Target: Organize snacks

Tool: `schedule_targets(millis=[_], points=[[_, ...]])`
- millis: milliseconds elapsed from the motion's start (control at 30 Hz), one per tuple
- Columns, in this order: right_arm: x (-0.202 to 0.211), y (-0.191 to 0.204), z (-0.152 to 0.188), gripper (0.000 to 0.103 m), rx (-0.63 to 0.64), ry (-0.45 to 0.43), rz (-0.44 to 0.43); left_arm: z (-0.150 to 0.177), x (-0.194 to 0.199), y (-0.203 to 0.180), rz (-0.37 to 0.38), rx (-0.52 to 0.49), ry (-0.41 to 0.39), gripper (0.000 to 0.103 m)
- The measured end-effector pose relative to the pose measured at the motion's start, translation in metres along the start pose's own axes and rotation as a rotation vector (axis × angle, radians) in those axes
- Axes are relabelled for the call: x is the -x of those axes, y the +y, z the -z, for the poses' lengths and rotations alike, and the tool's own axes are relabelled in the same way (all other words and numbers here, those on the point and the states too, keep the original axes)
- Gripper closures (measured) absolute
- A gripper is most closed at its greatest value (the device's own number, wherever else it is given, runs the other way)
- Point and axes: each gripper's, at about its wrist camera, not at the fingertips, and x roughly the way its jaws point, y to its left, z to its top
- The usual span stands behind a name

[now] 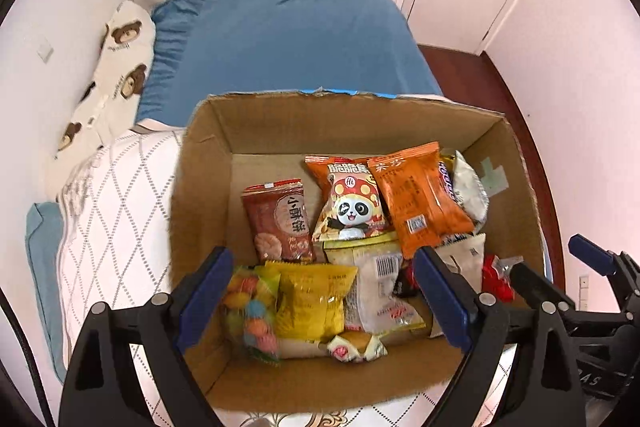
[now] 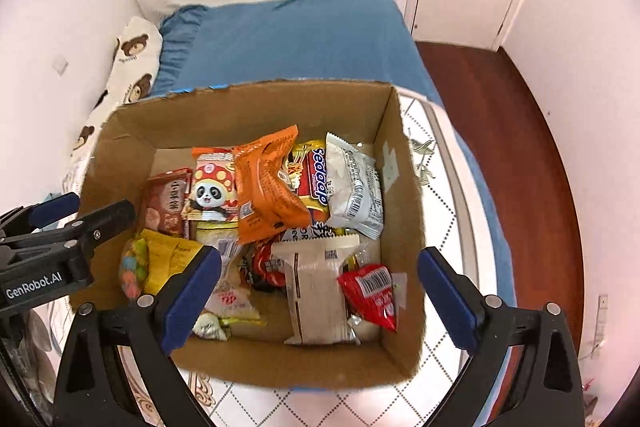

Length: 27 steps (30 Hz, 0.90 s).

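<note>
Item: cardboard box [image 1: 208, 131], open-topped, standing on a bed [image 1: 288, 39] with a blue sheet and a white quilted cover; it holds every snack in view. Contents, far row: dark red cracker packet [image 1: 280, 219] at the left, panda packet [image 1: 352, 203], orange packet [image 1: 420, 199] leaning over its neighbours, a red-labelled bar [image 2: 318, 183], silver-white packet [image 2: 356, 187] at the right wall. Near row: bag of coloured sweets [image 1: 250, 311] in the left corner, yellow packet [image 1: 312, 303], clear-wrapped packet [image 1: 380, 287], cream packet [image 2: 320, 291] with its long axis running toward the camera, red packet [image 2: 372, 295] at the right wall. The left gripper [image 1: 324, 299] hangs above the near-left part, jaws wide and empty, the yellow packet and sweets directly below between them. The right gripper [image 2: 320, 299] hangs above the near-right part, jaws wide and empty, the cream packet below between them. Judged: each hand is nearer its own half; no snack lies outside the box in either view.
</note>
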Motion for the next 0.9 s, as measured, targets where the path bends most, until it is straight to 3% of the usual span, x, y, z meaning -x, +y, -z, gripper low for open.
schedule_targets(millis=[300,900], points=[[0.088,0.006,0.046,0.002,0.028,-0.163,-0.007,0.048,0.075,-0.007,0.017,0.026,-0.158,0.011],[0.23,0.01,0.15,0.001,0.033,-0.412,-0.031,0.165,0.206,-0.02,-0.089,0.01,-0.406,0.011]])
